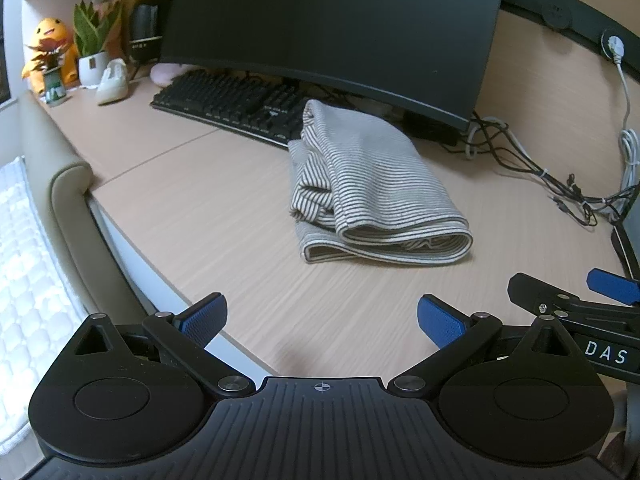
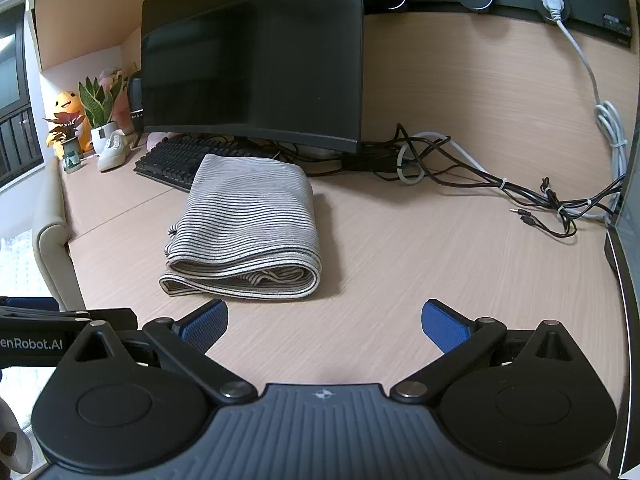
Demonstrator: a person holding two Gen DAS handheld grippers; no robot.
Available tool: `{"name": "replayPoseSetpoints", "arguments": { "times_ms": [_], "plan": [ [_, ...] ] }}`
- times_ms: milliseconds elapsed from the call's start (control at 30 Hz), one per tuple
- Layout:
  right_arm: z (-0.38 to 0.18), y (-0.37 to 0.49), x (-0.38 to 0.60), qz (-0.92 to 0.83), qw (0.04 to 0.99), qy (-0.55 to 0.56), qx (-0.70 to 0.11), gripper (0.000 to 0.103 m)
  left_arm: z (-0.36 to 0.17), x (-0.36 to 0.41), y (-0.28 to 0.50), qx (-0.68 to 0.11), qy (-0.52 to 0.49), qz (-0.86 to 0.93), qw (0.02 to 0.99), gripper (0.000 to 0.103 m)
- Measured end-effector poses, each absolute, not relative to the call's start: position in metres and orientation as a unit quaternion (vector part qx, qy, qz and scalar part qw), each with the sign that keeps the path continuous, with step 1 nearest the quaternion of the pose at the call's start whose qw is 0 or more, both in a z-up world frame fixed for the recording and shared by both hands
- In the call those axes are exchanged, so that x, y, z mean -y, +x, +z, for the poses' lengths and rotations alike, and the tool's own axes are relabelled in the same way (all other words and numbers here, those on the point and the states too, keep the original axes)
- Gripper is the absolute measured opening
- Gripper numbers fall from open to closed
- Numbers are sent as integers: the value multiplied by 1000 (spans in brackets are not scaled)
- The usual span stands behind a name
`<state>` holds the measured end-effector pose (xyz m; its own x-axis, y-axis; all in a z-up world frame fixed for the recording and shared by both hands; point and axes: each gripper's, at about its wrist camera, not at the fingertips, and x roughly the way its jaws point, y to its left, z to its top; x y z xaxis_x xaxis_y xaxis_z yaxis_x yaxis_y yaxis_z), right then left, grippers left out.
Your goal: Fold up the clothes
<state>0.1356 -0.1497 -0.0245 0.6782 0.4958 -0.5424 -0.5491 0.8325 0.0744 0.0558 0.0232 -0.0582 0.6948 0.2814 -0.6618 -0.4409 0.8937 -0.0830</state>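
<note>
A grey and white striped garment (image 1: 372,188) lies folded in a thick bundle on the light wooden desk (image 1: 208,216), its far end against the keyboard. It also shows in the right wrist view (image 2: 248,224). My left gripper (image 1: 322,320) is open and empty, held above the desk's front edge, short of the garment. My right gripper (image 2: 324,324) is open and empty, to the right and in front of the garment. The right gripper also shows at the right edge of the left wrist view (image 1: 576,296).
A black keyboard (image 1: 236,100) and a dark monitor (image 1: 332,28) stand behind the garment. Tangled cables (image 2: 500,184) lie at the back right. A potted plant (image 1: 94,44), a plush toy (image 1: 50,52) and a white shoe (image 1: 114,82) sit at the back left. A chair back (image 1: 68,208) stands left of the desk.
</note>
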Motion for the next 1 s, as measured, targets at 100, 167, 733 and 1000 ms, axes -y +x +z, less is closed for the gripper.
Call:
{"name": "replayPoseSetpoints", "arguments": {
  "times_ms": [100,167,733,1000],
  "plan": [
    [-24,135,149,286,915,-48,-282,103,-59,-24,55,-337,-121,198,912,103],
    [-24,134,148,286,915,-48,-282,103,-59,-24,54,-337,-122,198,912,103],
    [-24,132,148,288,914,-53,-279,103,-60,-24,50,-338,-135,199,910,103],
    [-25,132,148,291,913,-55,-281,103,-61,-24,48,-338,-137,200,909,103]
  ]
}}
